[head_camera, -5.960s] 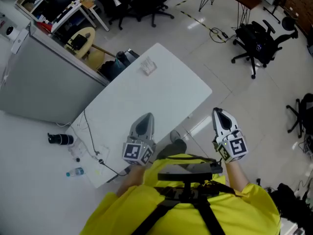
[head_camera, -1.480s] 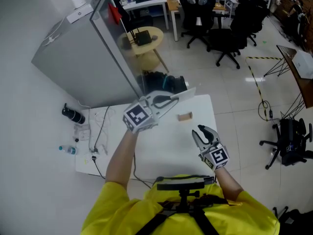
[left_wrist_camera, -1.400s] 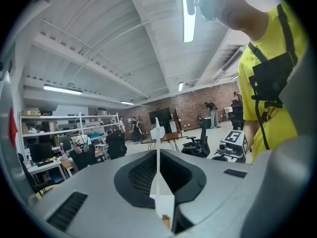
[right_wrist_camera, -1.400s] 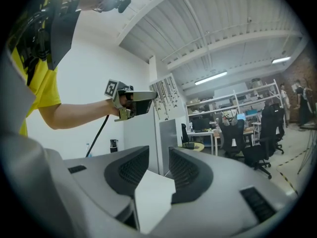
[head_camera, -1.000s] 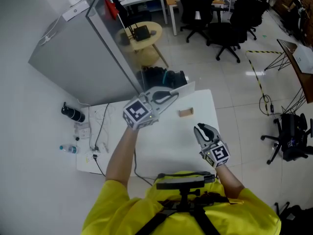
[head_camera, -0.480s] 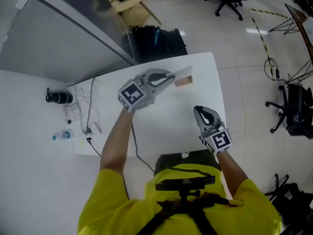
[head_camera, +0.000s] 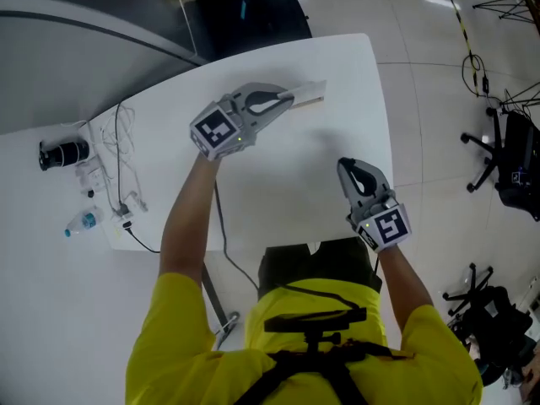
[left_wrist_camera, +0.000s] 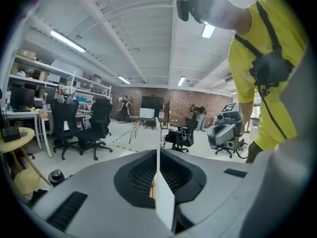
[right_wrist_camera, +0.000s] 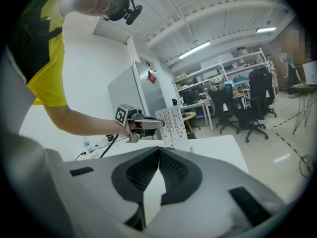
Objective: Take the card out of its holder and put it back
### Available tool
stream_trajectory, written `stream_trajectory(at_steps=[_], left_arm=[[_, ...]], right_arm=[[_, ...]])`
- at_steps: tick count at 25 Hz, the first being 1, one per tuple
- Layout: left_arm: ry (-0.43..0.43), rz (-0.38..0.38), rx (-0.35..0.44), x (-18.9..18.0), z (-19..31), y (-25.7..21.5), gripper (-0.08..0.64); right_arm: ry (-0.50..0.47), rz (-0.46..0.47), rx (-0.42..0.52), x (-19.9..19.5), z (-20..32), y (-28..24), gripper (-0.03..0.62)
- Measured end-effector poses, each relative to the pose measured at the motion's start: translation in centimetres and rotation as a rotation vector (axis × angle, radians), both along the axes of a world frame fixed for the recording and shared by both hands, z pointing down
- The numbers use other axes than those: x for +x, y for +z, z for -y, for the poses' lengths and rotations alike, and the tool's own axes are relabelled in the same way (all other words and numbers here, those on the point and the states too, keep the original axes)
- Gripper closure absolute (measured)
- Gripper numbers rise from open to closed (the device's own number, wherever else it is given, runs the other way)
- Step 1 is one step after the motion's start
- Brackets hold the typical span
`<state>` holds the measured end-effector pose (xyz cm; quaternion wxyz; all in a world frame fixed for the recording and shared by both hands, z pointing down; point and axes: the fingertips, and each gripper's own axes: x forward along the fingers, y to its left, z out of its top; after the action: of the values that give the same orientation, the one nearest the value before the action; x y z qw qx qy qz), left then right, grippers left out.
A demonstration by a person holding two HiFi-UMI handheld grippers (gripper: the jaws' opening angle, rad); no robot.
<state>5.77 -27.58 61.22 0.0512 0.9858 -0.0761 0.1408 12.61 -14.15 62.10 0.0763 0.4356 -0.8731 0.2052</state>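
My left gripper (head_camera: 289, 101) is shut on a white card (head_camera: 310, 89), which stands edge-on between its jaws in the left gripper view (left_wrist_camera: 158, 180). The card hangs upright at the table's far edge, its lower edge right at the small wooden holder (head_camera: 313, 101); I cannot tell whether it sits in the slot. In the right gripper view the card (right_wrist_camera: 171, 124) shows its printed face, with the left gripper (right_wrist_camera: 159, 124) beside it and the holder (right_wrist_camera: 191, 149) below. My right gripper (head_camera: 347, 166) is shut on nothing and hovers over the near right of the table (right_wrist_camera: 159, 156).
The white table (head_camera: 295, 192) is narrow, with its right edge close to my right gripper. Cables (head_camera: 121, 154) trail over its left end. A black cylinder (head_camera: 59, 153) and a water bottle (head_camera: 82, 223) lie to the left. A black bag (head_camera: 253, 7) stands beyond the table.
The head view has tipped further down over the table. My left gripper has lowered the card onto the wooden holder. My right gripper's jaws have come together.
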Motion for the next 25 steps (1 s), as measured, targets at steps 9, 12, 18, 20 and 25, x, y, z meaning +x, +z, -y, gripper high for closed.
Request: stream_trajectory(at_steps=[9,12,18,20,25], left_arm=[[0.010,-0.018,0.007,0.2,1.4,1.3,0.540],[0.015,-0.013,0.009,0.3,1.4,2.0,0.540],[0.025,-0.031,0.000,0.0,1.6,2.7,0.540],[0.034,-0.020,-0.008,0.0,1.5,3.0,0.540],[0.013,-0.020,-0.020,-0.1,1.4,4.3,0.540]], right_arm=[[-0.017,0.000,-0.060,0.0,-2.1,2.3,0.584],[-0.015,0.007,-0.069,0.0,-2.4,2.6,0.586],[-0.016,0.015,-0.071,0.0,-2.6,3.0,0.586],[-0.016,0.015,-0.077,0.1,-2.7,3.1,0.585],[-0.011,0.016,-0.096,-0.2,-2.9,3.7,0.586]])
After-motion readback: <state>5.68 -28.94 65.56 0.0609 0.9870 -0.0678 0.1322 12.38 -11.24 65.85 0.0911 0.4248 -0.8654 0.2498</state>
